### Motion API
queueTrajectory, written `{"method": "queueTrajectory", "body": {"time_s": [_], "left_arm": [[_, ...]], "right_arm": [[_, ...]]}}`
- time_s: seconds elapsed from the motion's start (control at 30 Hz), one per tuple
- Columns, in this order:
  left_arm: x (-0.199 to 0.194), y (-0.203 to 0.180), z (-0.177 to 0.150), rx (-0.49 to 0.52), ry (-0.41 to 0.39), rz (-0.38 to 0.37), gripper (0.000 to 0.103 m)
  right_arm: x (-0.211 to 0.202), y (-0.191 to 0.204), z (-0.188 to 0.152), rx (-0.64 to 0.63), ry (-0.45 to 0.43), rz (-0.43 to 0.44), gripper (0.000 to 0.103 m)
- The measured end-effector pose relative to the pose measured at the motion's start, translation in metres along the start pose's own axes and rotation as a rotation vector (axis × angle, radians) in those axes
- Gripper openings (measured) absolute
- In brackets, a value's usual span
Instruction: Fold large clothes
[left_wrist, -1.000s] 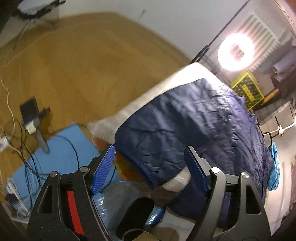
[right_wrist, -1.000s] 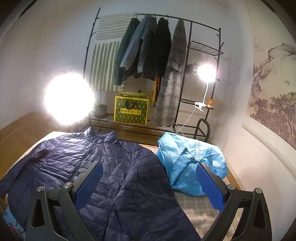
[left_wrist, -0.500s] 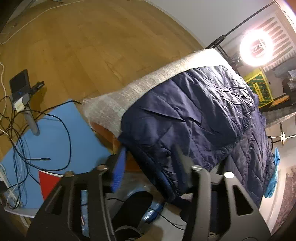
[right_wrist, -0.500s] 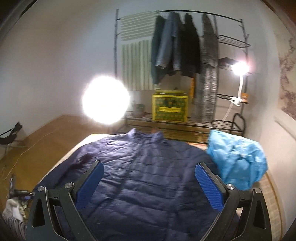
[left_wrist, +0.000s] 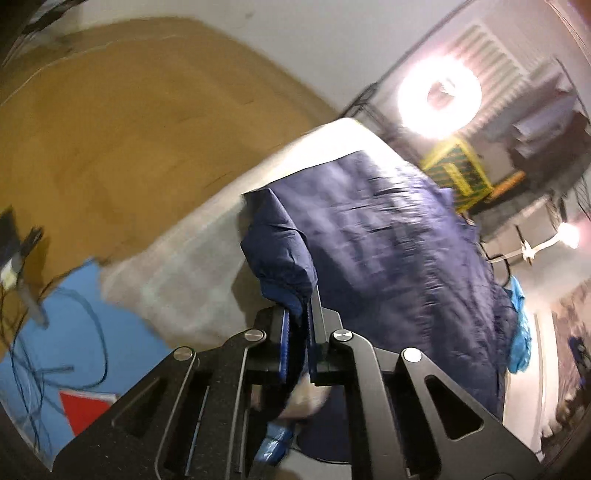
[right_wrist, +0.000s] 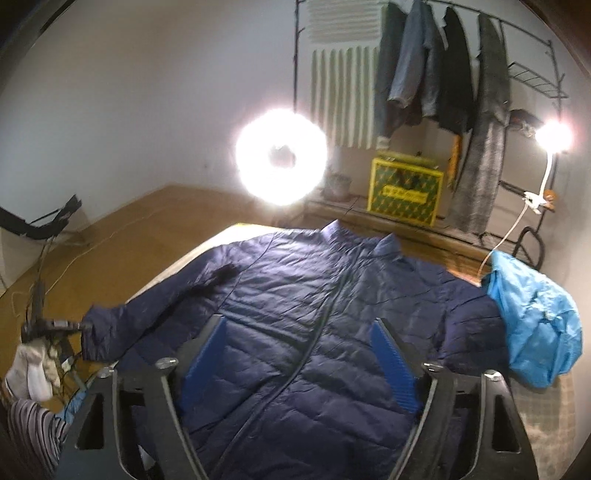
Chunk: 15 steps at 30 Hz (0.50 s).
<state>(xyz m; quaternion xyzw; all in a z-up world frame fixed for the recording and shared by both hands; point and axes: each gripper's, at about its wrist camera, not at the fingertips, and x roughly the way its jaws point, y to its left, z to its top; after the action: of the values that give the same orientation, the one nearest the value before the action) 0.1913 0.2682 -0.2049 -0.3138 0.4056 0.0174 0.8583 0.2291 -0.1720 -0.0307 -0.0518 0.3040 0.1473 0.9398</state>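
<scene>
Navy jacket (left_wrist: 388, 236) cuff, seemingly, in left hand-held gripper (left_wrist: 300, 325)

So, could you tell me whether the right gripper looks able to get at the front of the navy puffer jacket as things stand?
Probably yes: the right gripper hovers over the navy puffer jacket, jaws closing with nothing between them, and the light blue garment lies off to one side.

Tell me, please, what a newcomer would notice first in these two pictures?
First the big navy quilted puffer jacket, spread front-up across the bed. Next, the glaring ring light beyond the bed's far end, and the crumpled bright blue garment at the jacket's right. In the left wrist view, the left hand-held gripper is shut on the jacket's sleeve cuff.
</scene>
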Motion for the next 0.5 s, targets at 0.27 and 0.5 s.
{"method": "queueTrajectory", "body": {"time_s": [0.27,0.5], "left_arm": [[0.014,-0.145,0.023,0.287,0.002,-0.183,0.005],[0.065,-0.259,0.010,0.459,0.095,-0.276,0.005]], "right_arm": [[0.053,-0.006,0.001,0.026,0.091,0.082,0.047],[0.089,-0.033,0.001,0.115,0.129,0.141,0.043]]}}
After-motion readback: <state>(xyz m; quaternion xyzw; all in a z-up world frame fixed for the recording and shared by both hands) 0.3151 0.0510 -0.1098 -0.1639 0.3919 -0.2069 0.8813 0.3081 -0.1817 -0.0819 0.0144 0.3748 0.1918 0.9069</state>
